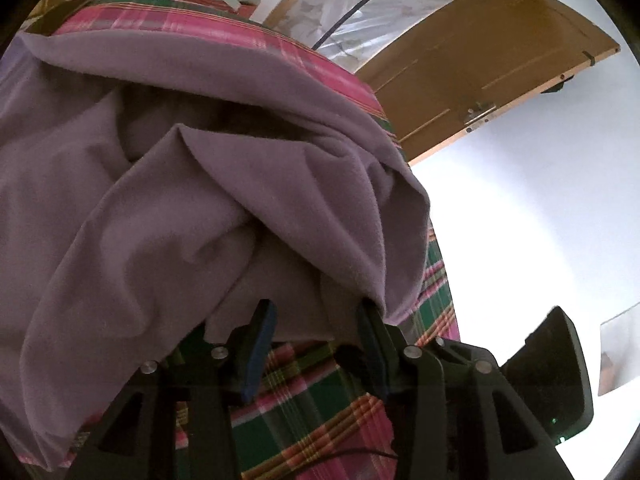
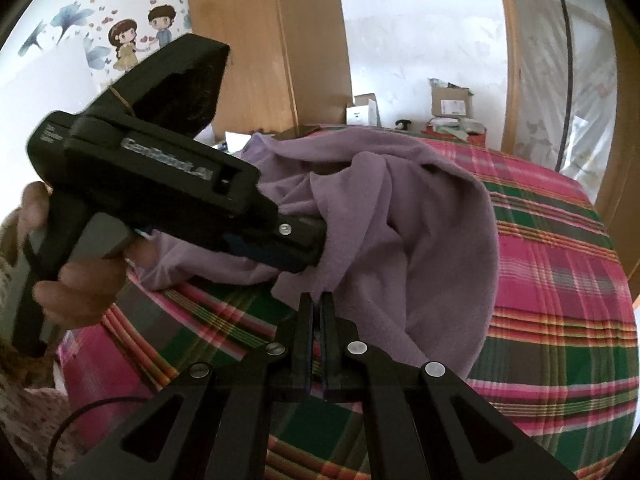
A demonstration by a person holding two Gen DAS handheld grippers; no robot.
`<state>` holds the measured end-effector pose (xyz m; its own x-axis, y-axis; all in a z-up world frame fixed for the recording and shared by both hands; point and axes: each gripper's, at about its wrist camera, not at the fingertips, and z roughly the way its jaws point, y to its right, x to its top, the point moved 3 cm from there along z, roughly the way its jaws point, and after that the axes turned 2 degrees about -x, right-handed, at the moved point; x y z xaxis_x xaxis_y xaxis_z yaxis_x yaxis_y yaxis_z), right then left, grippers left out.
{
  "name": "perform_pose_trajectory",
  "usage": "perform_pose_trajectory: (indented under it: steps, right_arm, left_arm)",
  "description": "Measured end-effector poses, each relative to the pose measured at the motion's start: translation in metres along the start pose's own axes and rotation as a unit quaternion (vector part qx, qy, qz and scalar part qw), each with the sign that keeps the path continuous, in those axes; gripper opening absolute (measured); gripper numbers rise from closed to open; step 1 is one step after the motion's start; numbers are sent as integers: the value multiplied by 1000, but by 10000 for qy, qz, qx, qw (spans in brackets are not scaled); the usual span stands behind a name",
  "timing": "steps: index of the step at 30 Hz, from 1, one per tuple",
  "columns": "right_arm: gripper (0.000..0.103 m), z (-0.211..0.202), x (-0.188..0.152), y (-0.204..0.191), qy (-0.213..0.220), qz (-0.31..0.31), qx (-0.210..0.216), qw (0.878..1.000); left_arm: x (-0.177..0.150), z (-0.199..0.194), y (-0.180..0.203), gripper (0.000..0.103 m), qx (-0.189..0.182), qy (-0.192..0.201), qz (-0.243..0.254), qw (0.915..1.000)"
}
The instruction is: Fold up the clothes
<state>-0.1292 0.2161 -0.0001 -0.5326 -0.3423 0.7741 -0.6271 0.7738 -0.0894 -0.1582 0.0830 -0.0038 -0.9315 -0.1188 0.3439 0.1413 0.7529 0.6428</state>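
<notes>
A: Left gripper [image 1: 316,320] spread wide, lilac fleece garment [image 1: 224,200] bunched over the fingertips, no pad pressing on it.

B: Right gripper [image 2: 319,300] pressed together, pinching a fold of the same garment at its tips.

A: Garment heaped on the pink-and-green plaid bedspread [image 2: 560,280], trailing toward twelve o'clock.

B: Left gripper's body at nine o'clock in the right wrist view, a hand [image 2: 76,280] wrapped round its handle.
</notes>
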Motion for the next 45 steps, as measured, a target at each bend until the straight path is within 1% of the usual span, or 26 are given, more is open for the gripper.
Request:
perform_pose_trajectory:
  steps: [2,5,6,7,8,9,12,16,17,20,22,24,27,28,29,31,32,34,36,39,40,42,43,44,45]
  right_arm:
    - [3,1,-1,0,-16,9,23,10000]
    - [3,1,-2,0,8,-8,-22,10000]
    - [3,1,-2,1,5,-13,-52,10000]
    - [3,2,-2,2,-1,-3,-95,10000]
    - [3,2,-2,3,-7,38,-96,9999]
    - [3,2,-3,5,-12,85,-86,9999]
    - [3,1,-4,3,6,88,-29,10000]
    - [3,-2,-4,-3,69,-70,-42,9999]
    - [3,-2,-4,-3,75,-86,-55,9999]
    - [4,-4,-4,-1,63,-72,-54,9999]
    - [4,-5,-4,1,23,-102,-67,9999]
    - [5,-9,-2,6,-6,-99,-73,9999]
    - [8,-21,6,22,96,140,-18,9999]
    - [14,-26,9,28,165,254,-6,9995]
    - [22,-31,13,37,264,360,-66,9990]
    - [31,-36,20,55,394,572,-361,9969]
    - [36,-35,24,64,365,698,-465,9958]
    - [40,-26,28,77,249,892,-410,9949]
    - [41,-11,29,83,32,982,-275,9948]
    - [41,10,26,82,-254,924,-116,9953]
    - [41,16,25,81,-348,900,-64,9953]
    - [40,22,26,80,-349,889,-9,9954]
    - [29,23,27,80,-320,883,-2,9956]
    - [7,22,29,79,-270,853,-5,9960]
    - [4,19,32,77,-216,818,-10,9964]
  left_arm:
    - [0,0,1,43,24,51,37,10000]
    - [-1,-2,7,43,-184,101,27,9998]
    - [-1,-3,10,45,-279,119,62,9995]
    - [-1,-5,15,53,-453,142,215,9986]
    - [-2,-6,19,58,-582,153,334,9976]
    - [-2,-6,20,62,-562,134,344,9977]
    - [2,-1,16,62,-357,155,200,9990]
    - [9,6,5,62,-112,154,-83,9998]
    - [11,9,4,60,-77,157,-138,9998]
    - [18,15,3,47,146,224,-144,9995]
    - [21,16,1,31,244,293,-175,9991]
    - [22,16,-1,19,302,363,-209,9987]
    - [22,16,-2,10,242,410,-236,9986]
    - [22,16,0,8,225,424,-192,9987]
    - [23,16,2,8,213,438,-156,9987]
    - [24,12,5,7,166,475,-103,9987]
    - [25,12,8,7,133,501,-78,9986]
    - [26,11,10,7,83,542,-90,9985]
    - [29,8,10,7,49,594,-92,9982]
    - [31,8,10,7,9,613,-122,9980]
    - [31,8,8,7,-16,601,-149,9981]
    - [34,11,12,7,-64,608,-165,9980]
    - [38,16,17,6,-72,621,-158,9979]
    - [38,11,16,6,-77,655,-148,9977]
    - [39,7,15,6,-94,719,-147,9973]
